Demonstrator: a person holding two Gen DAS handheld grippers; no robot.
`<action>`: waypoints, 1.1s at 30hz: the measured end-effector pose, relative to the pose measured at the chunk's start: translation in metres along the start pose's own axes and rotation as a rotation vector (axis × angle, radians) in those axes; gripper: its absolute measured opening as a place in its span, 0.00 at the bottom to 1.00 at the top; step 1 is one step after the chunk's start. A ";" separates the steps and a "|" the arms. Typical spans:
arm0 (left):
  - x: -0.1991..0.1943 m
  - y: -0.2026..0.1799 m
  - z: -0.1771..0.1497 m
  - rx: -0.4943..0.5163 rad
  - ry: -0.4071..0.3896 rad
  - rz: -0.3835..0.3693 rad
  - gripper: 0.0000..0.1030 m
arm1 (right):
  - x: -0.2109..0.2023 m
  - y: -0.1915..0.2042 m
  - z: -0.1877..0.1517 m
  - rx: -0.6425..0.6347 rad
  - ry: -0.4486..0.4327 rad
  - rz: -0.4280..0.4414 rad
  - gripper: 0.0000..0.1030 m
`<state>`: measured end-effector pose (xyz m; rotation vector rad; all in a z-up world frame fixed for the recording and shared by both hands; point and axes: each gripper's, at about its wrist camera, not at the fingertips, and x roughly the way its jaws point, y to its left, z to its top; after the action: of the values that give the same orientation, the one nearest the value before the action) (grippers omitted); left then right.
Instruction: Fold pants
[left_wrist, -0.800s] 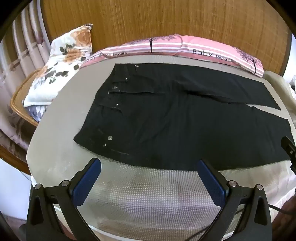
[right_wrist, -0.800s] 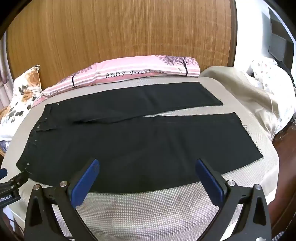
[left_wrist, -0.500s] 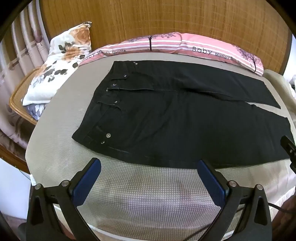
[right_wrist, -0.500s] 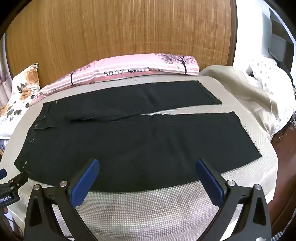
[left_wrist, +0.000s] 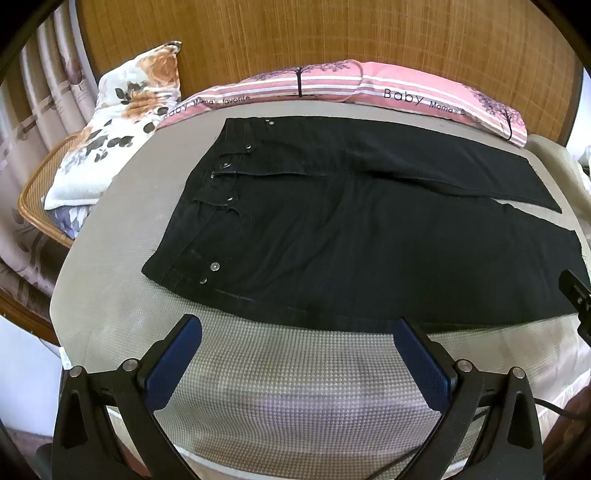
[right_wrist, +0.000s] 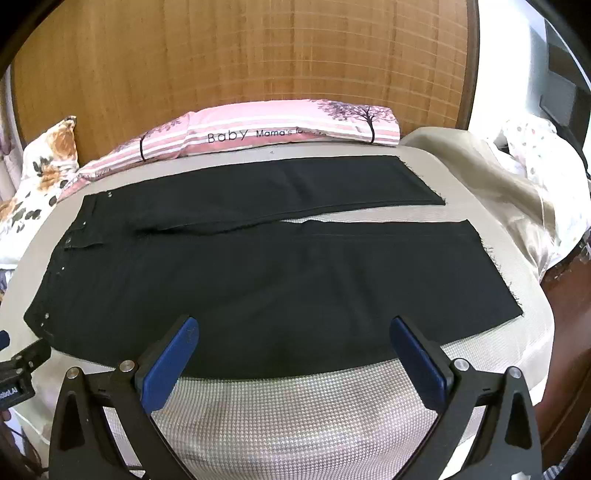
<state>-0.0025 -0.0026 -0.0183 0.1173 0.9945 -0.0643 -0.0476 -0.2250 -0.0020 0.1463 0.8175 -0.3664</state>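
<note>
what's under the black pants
The black pants lie flat on a grey checked bed cover, which shows all around them and in the gap between the legs. Whatever is directly beneath the fabric is covered.

Black pants (left_wrist: 351, 240) with silver studs on a grey-and-white houndstooth bed cover (left_wrist: 295, 387); a pink-and-white striped pillow (left_wrist: 369, 86); a white pillow with orange flowers (left_wrist: 122, 110); blue gripper pads (right_wrist: 168, 369).

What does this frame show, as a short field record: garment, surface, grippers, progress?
garment: black pants spread flat, waistband toward the left gripper's side, legs apart
surface: bed cover
backdrop: pink striped pillow, floral pillow
left gripper: open, empty
right gripper: open, empty
progress: no fold yet
</note>
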 end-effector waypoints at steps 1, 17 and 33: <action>-0.001 0.001 0.001 0.000 0.003 0.000 1.00 | 0.000 0.001 0.000 -0.001 0.004 0.002 1.00; 0.005 0.001 -0.002 0.008 0.031 0.008 1.00 | 0.014 0.005 -0.005 -0.019 0.092 0.012 0.99; 0.008 0.004 0.000 0.003 0.047 0.012 1.00 | 0.017 0.008 -0.005 -0.039 0.111 -0.006 0.99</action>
<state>0.0023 0.0013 -0.0245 0.1278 1.0409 -0.0525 -0.0376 -0.2203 -0.0184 0.1284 0.9343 -0.3499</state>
